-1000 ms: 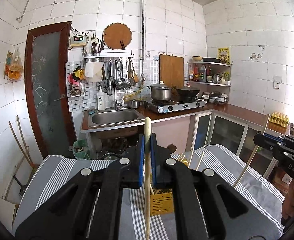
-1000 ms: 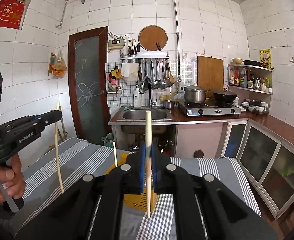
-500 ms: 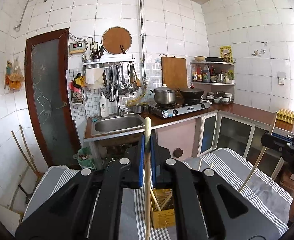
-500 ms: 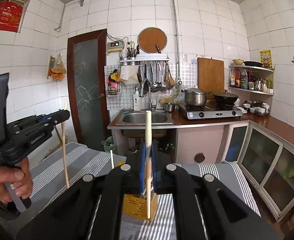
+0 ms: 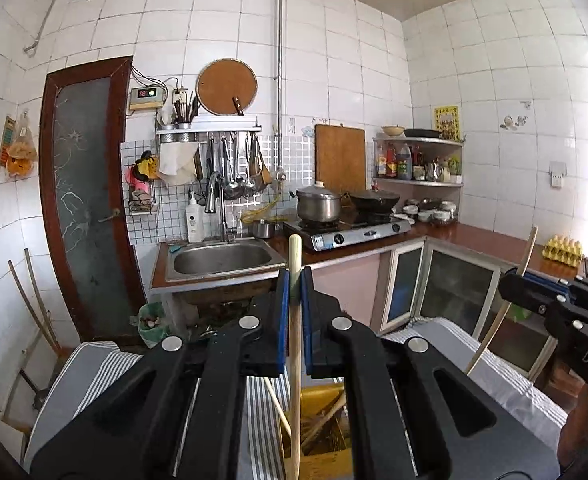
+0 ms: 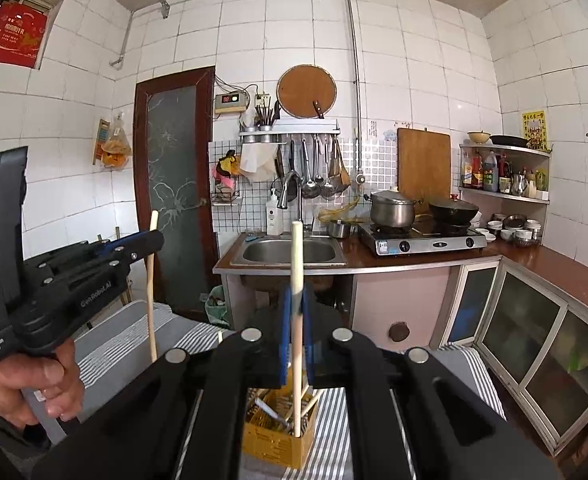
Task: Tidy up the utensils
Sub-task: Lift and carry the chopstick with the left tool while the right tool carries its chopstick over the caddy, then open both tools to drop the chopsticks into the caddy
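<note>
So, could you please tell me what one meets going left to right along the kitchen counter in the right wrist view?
Soap dispenser bottle → sink → small metal cup → steel lidded pot → black wok → stacked small bowls.

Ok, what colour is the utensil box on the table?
Yellow; the utensil box shows best in the right wrist view, sitting on the grey-and-white striped cloth.
</note>
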Demonstrator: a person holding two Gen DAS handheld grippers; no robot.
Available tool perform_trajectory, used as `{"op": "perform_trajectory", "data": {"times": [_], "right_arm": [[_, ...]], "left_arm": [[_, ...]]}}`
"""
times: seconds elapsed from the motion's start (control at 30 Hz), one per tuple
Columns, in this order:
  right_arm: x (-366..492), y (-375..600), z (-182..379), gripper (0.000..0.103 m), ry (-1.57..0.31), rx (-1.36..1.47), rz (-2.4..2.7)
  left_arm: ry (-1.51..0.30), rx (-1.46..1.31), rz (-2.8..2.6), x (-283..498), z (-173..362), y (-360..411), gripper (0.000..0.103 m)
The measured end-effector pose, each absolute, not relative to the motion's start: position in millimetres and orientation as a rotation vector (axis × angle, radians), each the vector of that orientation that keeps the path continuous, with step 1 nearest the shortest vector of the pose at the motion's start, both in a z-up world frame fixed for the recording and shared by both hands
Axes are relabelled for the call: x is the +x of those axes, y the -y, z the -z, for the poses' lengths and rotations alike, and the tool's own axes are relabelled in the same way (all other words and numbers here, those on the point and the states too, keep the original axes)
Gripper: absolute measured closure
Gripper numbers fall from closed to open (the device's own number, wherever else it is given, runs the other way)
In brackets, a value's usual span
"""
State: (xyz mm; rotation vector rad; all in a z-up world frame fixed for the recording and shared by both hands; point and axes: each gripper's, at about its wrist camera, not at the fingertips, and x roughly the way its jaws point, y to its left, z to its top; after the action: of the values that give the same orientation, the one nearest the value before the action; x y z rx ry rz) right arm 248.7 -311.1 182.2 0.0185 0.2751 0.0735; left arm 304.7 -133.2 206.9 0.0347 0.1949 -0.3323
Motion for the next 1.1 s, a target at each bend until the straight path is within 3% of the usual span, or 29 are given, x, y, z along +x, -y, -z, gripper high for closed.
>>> {"op": "perform_trajectory", "data": {"times": [0.7,1.1], "right_arm": [[290.6,312.5,-164.0,0.097,-0.288,0.061,-0.090],[320.0,312.0,-131.8,0.097,-0.321,0.113,-0.091]], "left_arm": [[-0.176,-0.020,0.353,349.3,-180.5,145.0,0.098],[-0.204,-0.038,0.332,382.6,-139.1,152.0,0.098]]}}
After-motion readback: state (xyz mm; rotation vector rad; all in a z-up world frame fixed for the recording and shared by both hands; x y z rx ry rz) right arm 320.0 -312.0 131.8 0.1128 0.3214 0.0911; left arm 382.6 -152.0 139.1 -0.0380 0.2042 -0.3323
